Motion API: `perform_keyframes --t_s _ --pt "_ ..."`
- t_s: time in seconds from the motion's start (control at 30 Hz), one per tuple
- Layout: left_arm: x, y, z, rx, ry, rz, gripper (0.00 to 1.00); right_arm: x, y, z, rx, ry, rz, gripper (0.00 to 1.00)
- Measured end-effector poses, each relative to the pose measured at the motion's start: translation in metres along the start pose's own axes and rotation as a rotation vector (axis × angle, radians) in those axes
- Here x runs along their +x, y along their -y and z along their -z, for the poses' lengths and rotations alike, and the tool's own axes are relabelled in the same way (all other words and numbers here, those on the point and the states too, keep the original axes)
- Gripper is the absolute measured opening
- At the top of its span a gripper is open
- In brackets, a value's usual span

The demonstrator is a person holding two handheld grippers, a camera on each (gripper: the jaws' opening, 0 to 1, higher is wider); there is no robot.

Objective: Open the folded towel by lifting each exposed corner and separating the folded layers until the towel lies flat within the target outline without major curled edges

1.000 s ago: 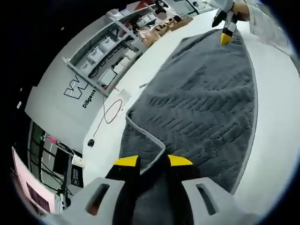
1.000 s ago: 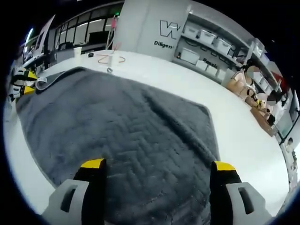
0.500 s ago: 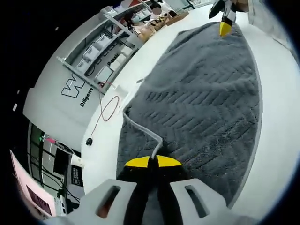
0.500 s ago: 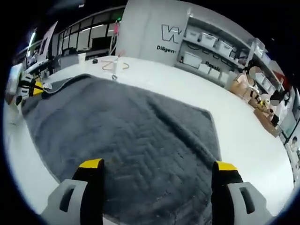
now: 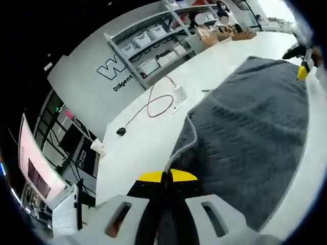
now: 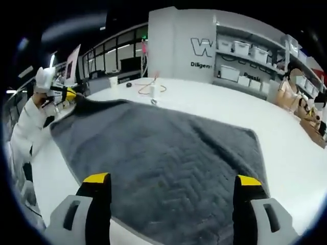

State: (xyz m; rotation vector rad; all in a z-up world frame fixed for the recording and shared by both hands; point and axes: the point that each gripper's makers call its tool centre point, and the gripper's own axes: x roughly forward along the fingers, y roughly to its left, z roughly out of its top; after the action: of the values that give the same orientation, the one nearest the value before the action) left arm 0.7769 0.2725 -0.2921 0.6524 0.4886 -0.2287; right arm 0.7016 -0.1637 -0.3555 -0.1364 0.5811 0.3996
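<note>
Towel (image 5: pixel 255 122) corner, a second ago lying loose between the left gripper's (image 5: pixel 164 176) parted jaws, is now pinched and lifted off the white table (image 6: pixel 286 148), while the right gripper (image 6: pixel 172 179) hovers wide apart over its near edge.

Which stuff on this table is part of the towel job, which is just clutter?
Job:
- grey towel
- left tool, shut on a towel corner
- right tool, open over the towel

Lying about:
- red cable loop
- small white box by the cable
- black round item
- white cup
- shelves with bins
</note>
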Motion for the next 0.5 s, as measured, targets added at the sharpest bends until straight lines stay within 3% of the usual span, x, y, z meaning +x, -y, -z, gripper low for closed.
perform_keyframes --t_s 0.37,0.5 --pt "0.029 -0.055 0.000 -0.069 -0.038 -0.062 0.02 0.000 -0.008 -0.005 -0.019 0.018 -0.029 0.98" --pt "0.046 -0.067 -0.003 -0.086 -0.012 -0.052 0.02 0.002 -0.010 -0.005 -0.032 0.010 -0.032 0.98"
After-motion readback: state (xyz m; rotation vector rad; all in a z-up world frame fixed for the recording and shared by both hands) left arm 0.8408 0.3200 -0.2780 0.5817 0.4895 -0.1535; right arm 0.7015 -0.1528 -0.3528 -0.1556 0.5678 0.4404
